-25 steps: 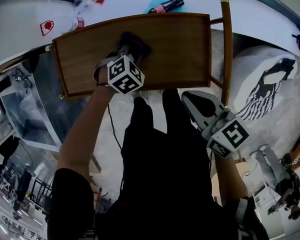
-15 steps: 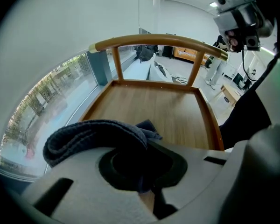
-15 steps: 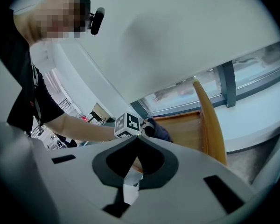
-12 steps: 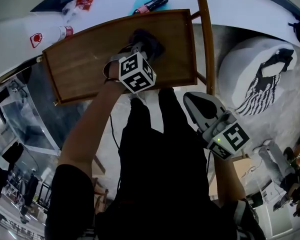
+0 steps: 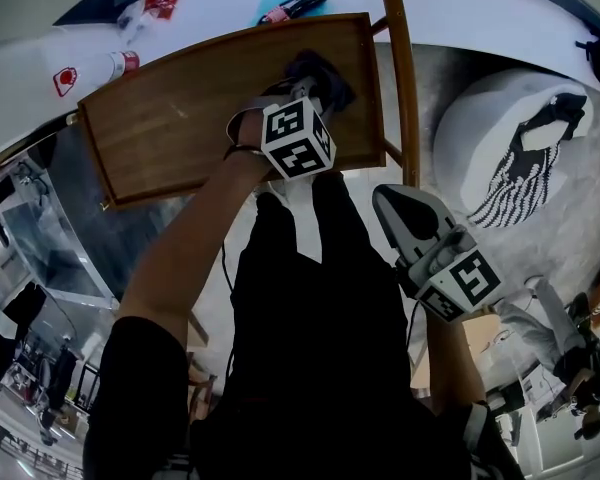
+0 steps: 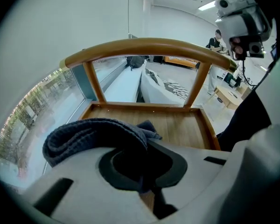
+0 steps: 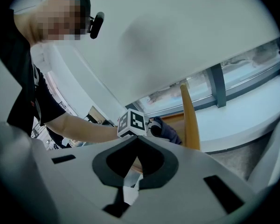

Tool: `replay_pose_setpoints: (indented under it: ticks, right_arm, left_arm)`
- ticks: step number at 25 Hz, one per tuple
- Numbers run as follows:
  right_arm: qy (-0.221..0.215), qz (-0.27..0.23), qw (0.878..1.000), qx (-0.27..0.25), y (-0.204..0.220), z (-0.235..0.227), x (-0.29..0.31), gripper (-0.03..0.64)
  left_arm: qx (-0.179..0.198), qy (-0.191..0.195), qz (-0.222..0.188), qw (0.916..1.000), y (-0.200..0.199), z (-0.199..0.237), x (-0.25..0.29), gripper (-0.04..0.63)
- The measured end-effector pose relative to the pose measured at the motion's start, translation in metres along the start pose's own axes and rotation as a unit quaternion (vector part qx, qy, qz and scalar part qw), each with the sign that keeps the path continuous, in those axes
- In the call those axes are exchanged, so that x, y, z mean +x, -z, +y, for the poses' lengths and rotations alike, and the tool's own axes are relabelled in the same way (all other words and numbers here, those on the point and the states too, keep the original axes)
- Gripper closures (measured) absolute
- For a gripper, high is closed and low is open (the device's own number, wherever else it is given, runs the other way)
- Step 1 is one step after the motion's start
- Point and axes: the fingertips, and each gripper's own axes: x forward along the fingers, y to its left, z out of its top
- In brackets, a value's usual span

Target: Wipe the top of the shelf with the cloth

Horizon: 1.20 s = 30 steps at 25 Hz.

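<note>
Since a second ago the left gripper [image 5: 302,90] has slid the cloth [image 5: 320,72] from about the middle of the shelf top [image 5: 180,118] to its right end.

Far to the left of those fingers, on the white bench [image 5: 215,16] beyond the shelf, lie one clear bottle [image 5: 120,65] with a red label and one red-and-white packet [image 5: 158,0]. Straight beyond the fingers on the same bench is one blue patch with a black item [image 5: 298,3] lying on it.

There is one cloth, dark blue-grey and bunched. In the left gripper view the left gripper [image 6: 142,171] has its fingers closed on it: a fold is pinched between the pads and the rest of the cloth [image 6: 91,134] bulges out to the left, resting on the wood of the shelf top [image 6: 182,125]. Ahead of the fingers one curved wooden rail [image 6: 149,45] arches over the end of the shelf on two posts. In the head view that rail [image 5: 402,78] stands just right of the fingers.

Well to the right and nearer the person, the right gripper [image 5: 404,210] hangs beside the dark trouser leg, away from the shelf. Its own view shows the right gripper [image 7: 130,176] with fingers together and nothing between them. Right of these fingers sits one white rounded cushion [image 5: 510,138] with a black striped print.
</note>
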Motion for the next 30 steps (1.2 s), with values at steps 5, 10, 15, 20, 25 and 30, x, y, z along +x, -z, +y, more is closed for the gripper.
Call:
replay_pose_setpoints:
  ticks: [5,10,15,20,25,30]
  right_arm:
    - [0.003,0.008,1.000,-0.009,0.001,0.004,0.001,0.614]
    - [-0.021,0.012,0.999,-0.026,-0.008,0.025,0.018,0.614]
    - [-0.057,0.039,0.996,-0.051,-0.002,0.065,0.051,0.614]
    - [-0.101,0.067,0.990,-0.072,0.014,0.123,0.096,0.614]
    - [-0.138,0.098,0.982,-0.086,0.032,0.183,0.139,0.614]
    - [-0.163,0.127,0.973,-0.101,0.051,0.223,0.172,0.614]
  left_arm:
    - [0.011,-0.010,-0.030,0.9995,-0.011,-0.004,-0.013,0.561]
    - [-0.008,-0.054,-0.076,0.9956,-0.006,0.006,-0.066,0.561]
    - [-0.029,-0.124,-0.093,0.9875,0.048,0.019,-0.141,0.561]
    - [-0.079,-0.191,-0.070,0.9760,0.145,0.023,-0.217,0.561]
    - [-0.138,-0.226,-0.034,0.9637,0.249,0.011,-0.270,0.561]
    - [-0.178,-0.245,-0.004,0.9531,0.326,-0.001,-0.301,0.560]
